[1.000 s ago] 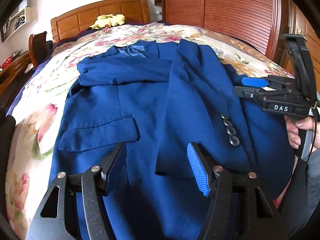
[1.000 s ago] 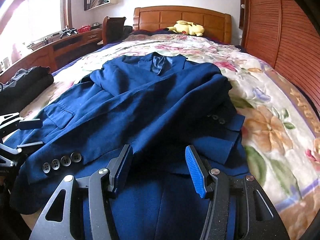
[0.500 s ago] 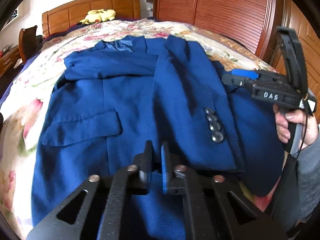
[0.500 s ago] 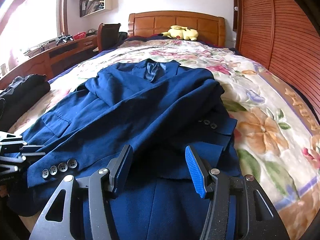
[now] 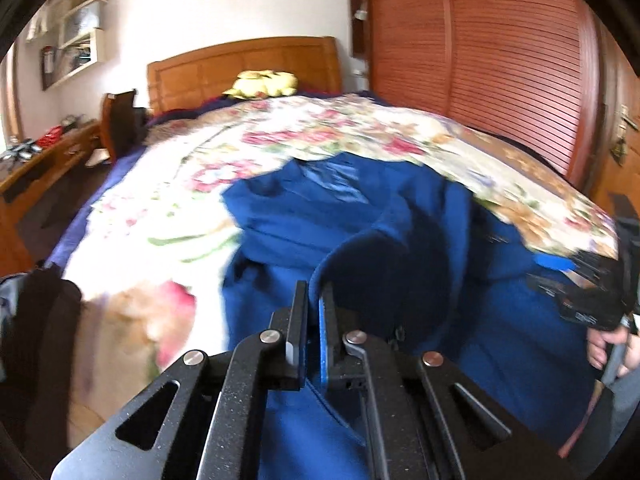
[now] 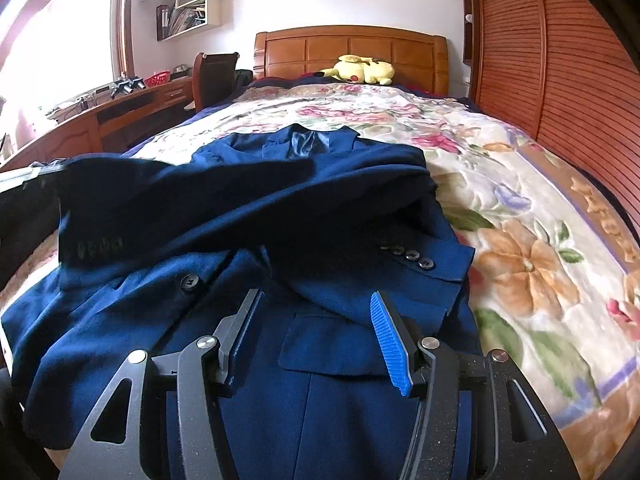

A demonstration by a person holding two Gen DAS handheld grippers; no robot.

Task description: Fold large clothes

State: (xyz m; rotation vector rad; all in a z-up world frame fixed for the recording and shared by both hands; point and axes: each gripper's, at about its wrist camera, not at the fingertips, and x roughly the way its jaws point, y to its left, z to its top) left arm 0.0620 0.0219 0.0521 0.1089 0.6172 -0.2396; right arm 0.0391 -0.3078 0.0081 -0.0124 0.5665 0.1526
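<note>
A large dark blue suit jacket (image 6: pixel 248 216) lies on a floral bedspread (image 6: pixel 520 216), collar toward the headboard. My left gripper (image 5: pixel 314 292) is shut on the jacket's sleeve cuff (image 5: pixel 360 252) and holds it lifted above the jacket (image 5: pixel 312 216). In the right wrist view that raised sleeve (image 6: pixel 96 216) with its cuff buttons hangs at the left. My right gripper (image 6: pixel 316 308) is open and empty, low over the jacket's near part by a pocket flap (image 6: pixel 332 344). It also shows at the right edge of the left wrist view (image 5: pixel 580 276).
A yellow plush toy (image 6: pixel 362 69) lies by the wooden headboard (image 6: pixel 352 50). A wooden slatted wardrobe (image 6: pixel 560 60) runs along the right. A desk (image 6: pixel 100 116) and chair (image 6: pixel 214 76) stand at the left. Dark clothing (image 5: pixel 36 340) is piled at the bed's near left.
My left gripper closed on the sleeve cuff and lifted it up and to the left. The right gripper stayed open and shifted a little forward over the jacket.
</note>
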